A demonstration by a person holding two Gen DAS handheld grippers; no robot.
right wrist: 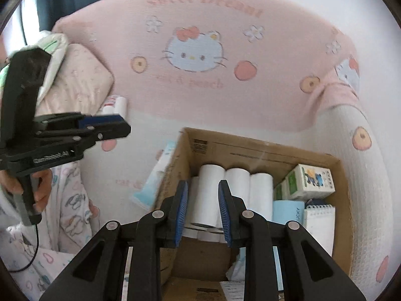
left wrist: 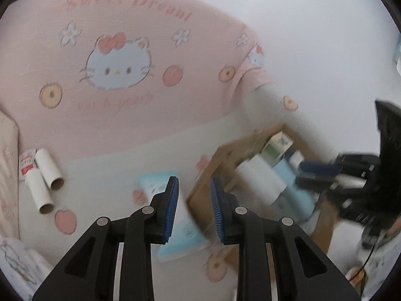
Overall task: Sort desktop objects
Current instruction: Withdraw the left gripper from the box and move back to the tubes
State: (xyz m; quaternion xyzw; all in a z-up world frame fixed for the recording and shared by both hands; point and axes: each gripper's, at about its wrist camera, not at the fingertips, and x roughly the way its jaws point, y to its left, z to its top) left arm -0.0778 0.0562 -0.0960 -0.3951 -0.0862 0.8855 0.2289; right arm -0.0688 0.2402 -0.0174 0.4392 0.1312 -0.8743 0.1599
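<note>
An open cardboard box (right wrist: 263,148) (left wrist: 225,155) sits on a pink and white cartoon-cat bedspread (right wrist: 195,52). It holds several white paper rolls (right wrist: 235,188), a green and white carton (right wrist: 308,180), a light blue item (right wrist: 287,210) and a spiral notepad (right wrist: 319,223). My right gripper (right wrist: 203,183) (left wrist: 299,173) hovers over the rolls, jaws drawn in close with nothing gripped. My left gripper (left wrist: 194,179) (right wrist: 125,125) is left of the box, open and empty. Under it, a light blue pack (left wrist: 153,183) (right wrist: 153,183) lies against the box's outer wall. Two white rolls (left wrist: 47,170) and a red and white tube (left wrist: 27,163) lie further left.
A patterned pillow (right wrist: 82,82) and printed bedding (right wrist: 72,200) lie to the left. A person's hand (right wrist: 42,190) holds the left gripper's handle, with a black cable (right wrist: 35,245) hanging from it. The bedspread folds over a raised padded edge (right wrist: 351,135) right of the box.
</note>
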